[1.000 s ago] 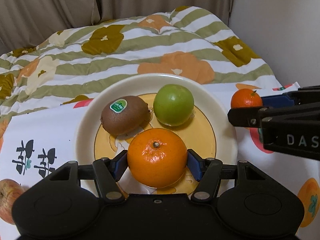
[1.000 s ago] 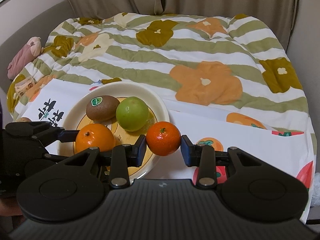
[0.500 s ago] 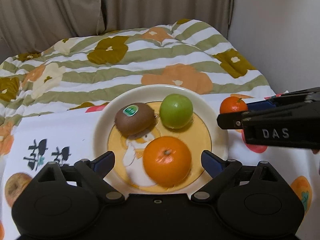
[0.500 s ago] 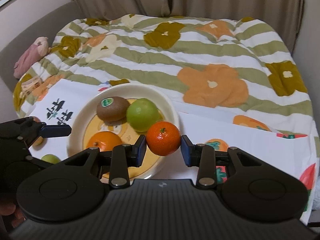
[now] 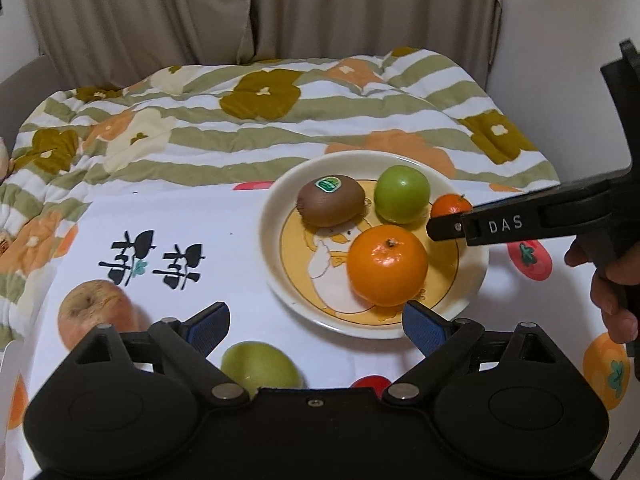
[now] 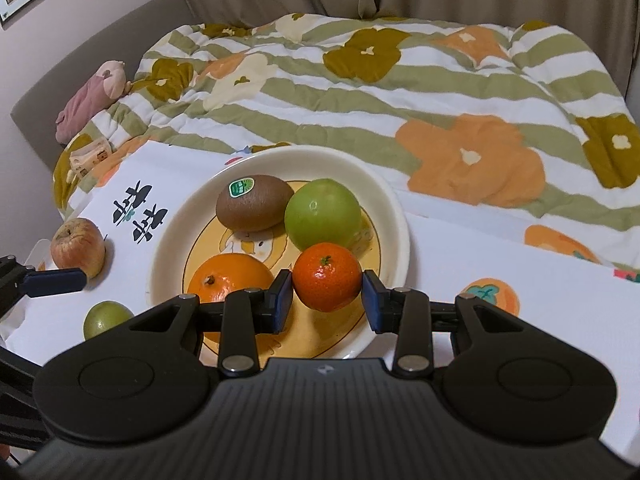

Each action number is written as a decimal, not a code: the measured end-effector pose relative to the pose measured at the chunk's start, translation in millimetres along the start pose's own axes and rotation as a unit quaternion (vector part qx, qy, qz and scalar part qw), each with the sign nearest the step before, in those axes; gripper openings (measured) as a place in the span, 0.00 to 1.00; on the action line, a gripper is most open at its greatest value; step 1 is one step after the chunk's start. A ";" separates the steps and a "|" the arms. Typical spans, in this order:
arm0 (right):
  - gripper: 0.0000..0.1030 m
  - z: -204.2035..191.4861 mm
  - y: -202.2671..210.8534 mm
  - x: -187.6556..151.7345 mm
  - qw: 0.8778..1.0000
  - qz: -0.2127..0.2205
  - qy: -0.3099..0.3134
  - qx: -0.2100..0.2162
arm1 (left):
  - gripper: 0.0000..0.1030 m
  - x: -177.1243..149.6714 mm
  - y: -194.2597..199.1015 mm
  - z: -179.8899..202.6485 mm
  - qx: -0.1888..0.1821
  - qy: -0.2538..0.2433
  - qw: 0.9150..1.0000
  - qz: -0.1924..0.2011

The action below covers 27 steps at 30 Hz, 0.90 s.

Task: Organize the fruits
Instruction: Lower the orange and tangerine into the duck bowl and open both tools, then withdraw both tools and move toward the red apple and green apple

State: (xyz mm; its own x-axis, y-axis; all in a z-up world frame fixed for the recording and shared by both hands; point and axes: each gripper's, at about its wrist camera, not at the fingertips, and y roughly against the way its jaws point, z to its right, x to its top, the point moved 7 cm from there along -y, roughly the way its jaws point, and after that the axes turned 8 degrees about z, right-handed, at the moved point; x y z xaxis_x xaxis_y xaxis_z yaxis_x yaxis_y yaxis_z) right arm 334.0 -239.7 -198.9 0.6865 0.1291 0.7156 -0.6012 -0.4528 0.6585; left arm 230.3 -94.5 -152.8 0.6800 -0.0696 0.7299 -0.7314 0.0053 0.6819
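A: Where is the mandarin relative to the plate?

B: Pinched between the pads of the right gripper, over the plate's 5 o'clock part, just in front of the green fruit. The big orange lies at 7 o'clock and the kiwi at 11, its long axis running 9 to 3.

A: So the free spot?

B: Probably straight below the jaws, though the fisheye doesn't show how high it hangs.

A: And the left gripper?

B: Jaws wide, holding nothing, off the plate's near rim; the small green fruit sits just below them, the apple at their 9 o'clock
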 end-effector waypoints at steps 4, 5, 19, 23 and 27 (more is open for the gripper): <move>0.53 -5.3 -1.8 -2.2 1.000 0.000 0.007 0.008 | 0.93 -2.5 4.9 -3.0 0.007 0.003 1.000 0.003; 0.55 -6.5 -0.7 -2.0 1.000 0.003 0.009 0.009 | 0.93 -2.8 6.3 -3.2 0.008 0.004 1.000 0.003; 1.00 -24.9 57.3 -1.5 0.999 0.034 0.025 -0.021 | 0.93 -2.1 47.1 -7.0 0.017 0.015 0.999 0.030; 1.00 -33.2 78.7 -1.7 0.998 0.045 0.036 -0.029 | 0.93 0.8 63.2 -8.6 0.015 0.020 0.999 0.043; 1.00 -41.0 96.3 -3.6 0.997 0.047 0.047 -0.039 | 0.95 1.8 79.4 -10.9 0.018 0.023 0.998 0.053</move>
State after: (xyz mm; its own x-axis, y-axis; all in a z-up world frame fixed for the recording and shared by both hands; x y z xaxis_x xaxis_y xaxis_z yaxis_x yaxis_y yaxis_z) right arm 256.9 -247.7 -128.6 0.5871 0.1731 0.7908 -0.6929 -0.3977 0.6015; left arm 174.0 -83.3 -96.9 0.6003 -0.0253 0.7994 -0.7998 -0.0265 0.5997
